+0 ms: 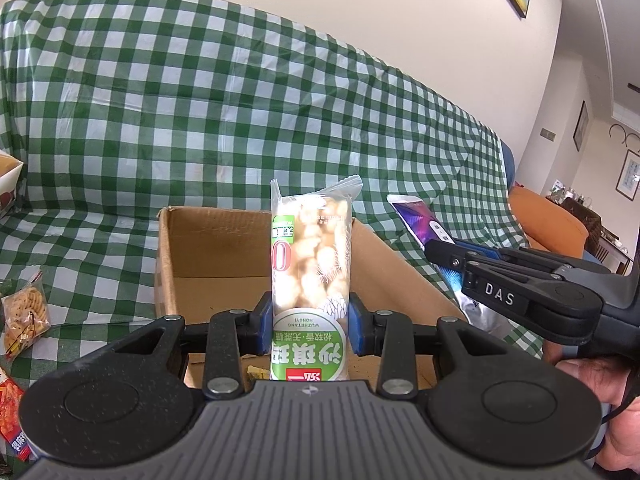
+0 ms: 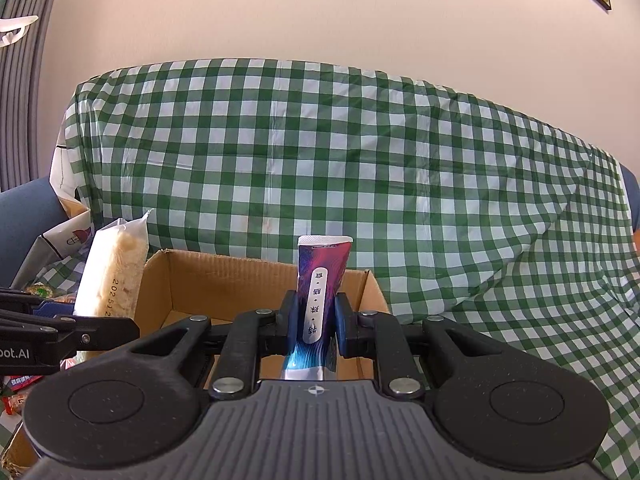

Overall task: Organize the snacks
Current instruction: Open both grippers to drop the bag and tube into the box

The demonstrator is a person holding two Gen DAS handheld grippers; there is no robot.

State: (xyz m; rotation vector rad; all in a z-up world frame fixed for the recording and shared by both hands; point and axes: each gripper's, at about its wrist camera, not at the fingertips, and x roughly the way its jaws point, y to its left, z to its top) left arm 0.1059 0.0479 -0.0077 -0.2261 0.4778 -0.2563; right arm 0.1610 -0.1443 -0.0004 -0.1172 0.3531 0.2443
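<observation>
My left gripper is shut on a clear green-labelled pack of puffed rice cake, held upright over the near edge of an open cardboard box. The same pack shows from its side in the right wrist view, with the left gripper's fingers below it. My right gripper is shut on a slim purple and blue snack packet, also upright above the box. In the left wrist view that packet and the right gripper hover over the box's right wall.
A green checked cloth covers the sofa behind the box. Loose snack bags lie at the left: a cracker bag and a red bag. A paper bag stands left of the box. An orange cushion sits at the right.
</observation>
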